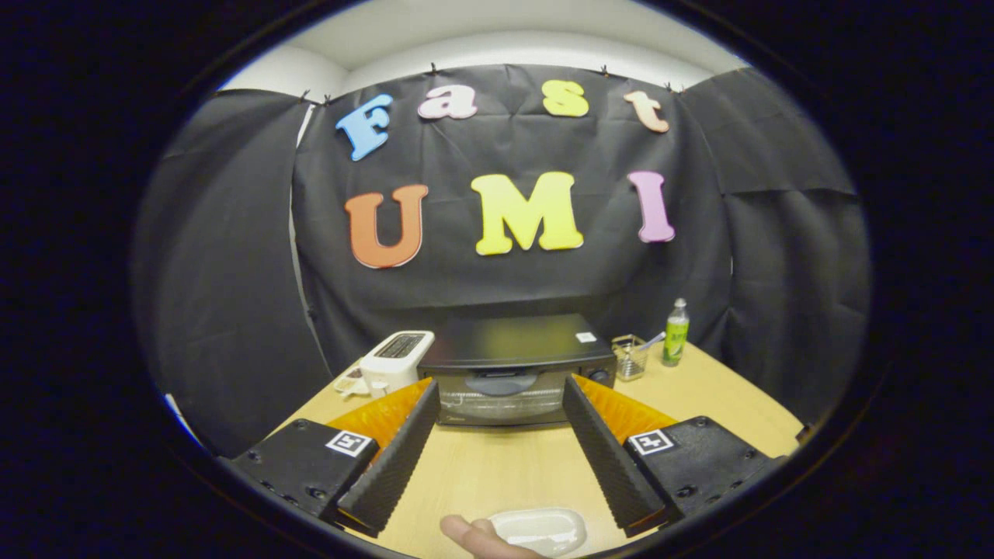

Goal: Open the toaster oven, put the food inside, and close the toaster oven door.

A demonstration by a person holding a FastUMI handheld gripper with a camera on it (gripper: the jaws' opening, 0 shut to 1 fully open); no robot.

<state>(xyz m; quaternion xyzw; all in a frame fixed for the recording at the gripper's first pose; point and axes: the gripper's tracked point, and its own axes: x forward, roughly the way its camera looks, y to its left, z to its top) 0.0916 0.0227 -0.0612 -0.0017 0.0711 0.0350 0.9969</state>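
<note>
A black toaster oven [514, 369] stands on the wooden table [497, 466] beyond my fingers, its glass door shut and its handle across the top of the door. My gripper [501, 392] is open, held above the table with nothing between its fingers. The oven's door shows in the gap between the two fingertips. A small white dish [543, 530] lies on the table close under the gripper, with a person's finger [474, 536] touching its left rim. Whether the dish holds food I cannot tell.
A white slot toaster [396, 359] stands left of the oven. Right of the oven are a wire holder with utensils [630, 355] and a green bottle [675, 334]. Black cloth walls close the back and both sides. Bare table lies before the oven.
</note>
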